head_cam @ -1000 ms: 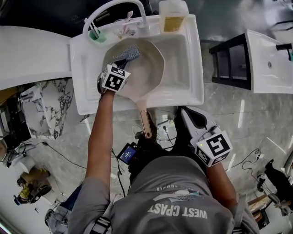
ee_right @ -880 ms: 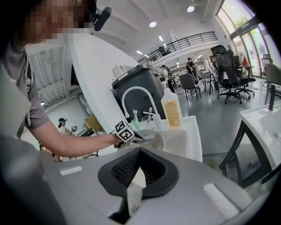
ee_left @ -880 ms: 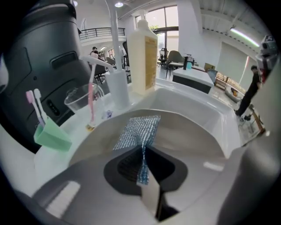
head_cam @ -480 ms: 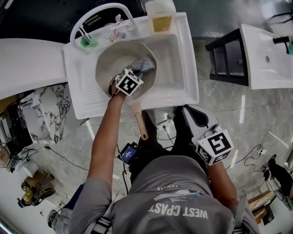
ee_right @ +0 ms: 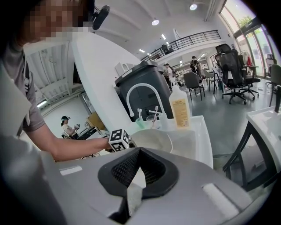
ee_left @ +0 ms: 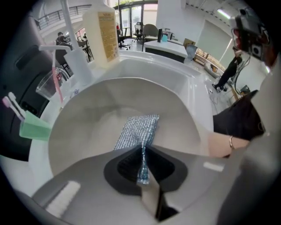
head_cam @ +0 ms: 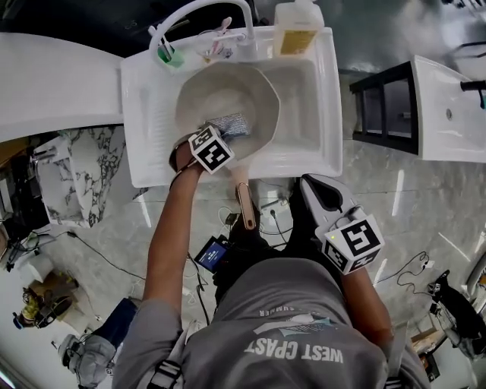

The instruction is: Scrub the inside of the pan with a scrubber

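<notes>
A pale round pan point(head_cam: 231, 95) lies in the white sink point(head_cam: 319, 114), its wooden handle point(head_cam: 244, 203) sticking out over the near rim. A glittery blue-grey scrubber point(head_cam: 228, 124) rests flat on the pan's near inner floor. My left gripper point(head_cam: 217, 137) points down into the pan, shut on one edge of the scrubber point(ee_left: 138, 129); the left gripper view shows the jaws point(ee_left: 142, 154) pinching that edge. My right gripper point(head_cam: 319, 190) hangs below the sink front, away from the pan, and in its own view its jaws point(ee_right: 137, 151) are shut with nothing in them.
A white faucet point(head_cam: 201, 11) arches over the sink's back rim. A yellow soap bottle point(head_cam: 296, 30), a green holder point(head_cam: 168, 56) and a clear cup with a pink toothbrush point(head_cam: 216, 42) stand there. A black frame point(head_cam: 383, 102) and another basin point(head_cam: 452, 106) are at the right.
The left gripper has dragged the scrubber from the pan's far side across to its near side. The right gripper has stayed where it was.
</notes>
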The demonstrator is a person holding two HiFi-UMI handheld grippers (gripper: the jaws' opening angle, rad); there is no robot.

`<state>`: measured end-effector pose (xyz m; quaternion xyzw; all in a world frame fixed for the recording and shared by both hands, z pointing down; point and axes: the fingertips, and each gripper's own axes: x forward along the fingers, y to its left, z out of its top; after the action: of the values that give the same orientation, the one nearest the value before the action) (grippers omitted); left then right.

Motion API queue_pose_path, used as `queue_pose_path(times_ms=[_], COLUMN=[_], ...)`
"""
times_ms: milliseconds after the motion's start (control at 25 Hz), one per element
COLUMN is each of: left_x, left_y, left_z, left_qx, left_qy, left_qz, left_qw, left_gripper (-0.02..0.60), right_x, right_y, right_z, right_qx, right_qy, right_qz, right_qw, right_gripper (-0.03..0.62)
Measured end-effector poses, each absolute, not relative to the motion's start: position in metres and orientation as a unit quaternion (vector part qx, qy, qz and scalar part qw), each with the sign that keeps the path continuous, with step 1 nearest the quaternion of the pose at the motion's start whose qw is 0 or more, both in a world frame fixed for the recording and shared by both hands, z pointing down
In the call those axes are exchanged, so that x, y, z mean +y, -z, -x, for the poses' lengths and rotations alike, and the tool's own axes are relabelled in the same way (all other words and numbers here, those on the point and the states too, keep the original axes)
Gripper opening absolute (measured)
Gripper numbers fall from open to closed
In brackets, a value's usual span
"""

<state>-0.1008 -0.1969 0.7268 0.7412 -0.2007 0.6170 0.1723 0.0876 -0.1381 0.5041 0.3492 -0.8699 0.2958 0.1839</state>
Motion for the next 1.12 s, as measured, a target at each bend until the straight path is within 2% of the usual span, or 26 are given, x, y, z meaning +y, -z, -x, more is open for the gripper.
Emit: queue_pose_path(times_ms=[280, 560, 800, 1120], left_x=[-0.232, -0.294, -0.305, -0.241], left_y=[-0.725, -0.73, -0.739, -0.761], left_z=[0.126, 0.128, 0.084, 0.018], left_qx=[-0.256, -0.304, -0.276, -0.161], left_qy=[-0.623, -0.608, -0.592, -0.607], left_qz=[-0.723, -0.718, -0.739, -0.759], left_qw=[0.152, 0.15, 0.168, 0.174], left_gripper=[0.025, 0.025, 0.025, 0.021], right_x=[-0.134, -0.137, -0.14, -0.144], right_y=[-0.506, -0.521, -0.529, -0.529], right_z=[-0.077, -0.108, -0.133, -0.143], right_qx=[-0.873, -0.86, -0.85, -0.846], right_qy=[-0.294, -0.305, -0.314, -0.317], right_qz=[-0.337, -0.355, -0.371, -0.382], right_qw=[0.196, 0.205, 0.204, 0.196], right_gripper=[0.002, 0.002, 0.002, 0.002])
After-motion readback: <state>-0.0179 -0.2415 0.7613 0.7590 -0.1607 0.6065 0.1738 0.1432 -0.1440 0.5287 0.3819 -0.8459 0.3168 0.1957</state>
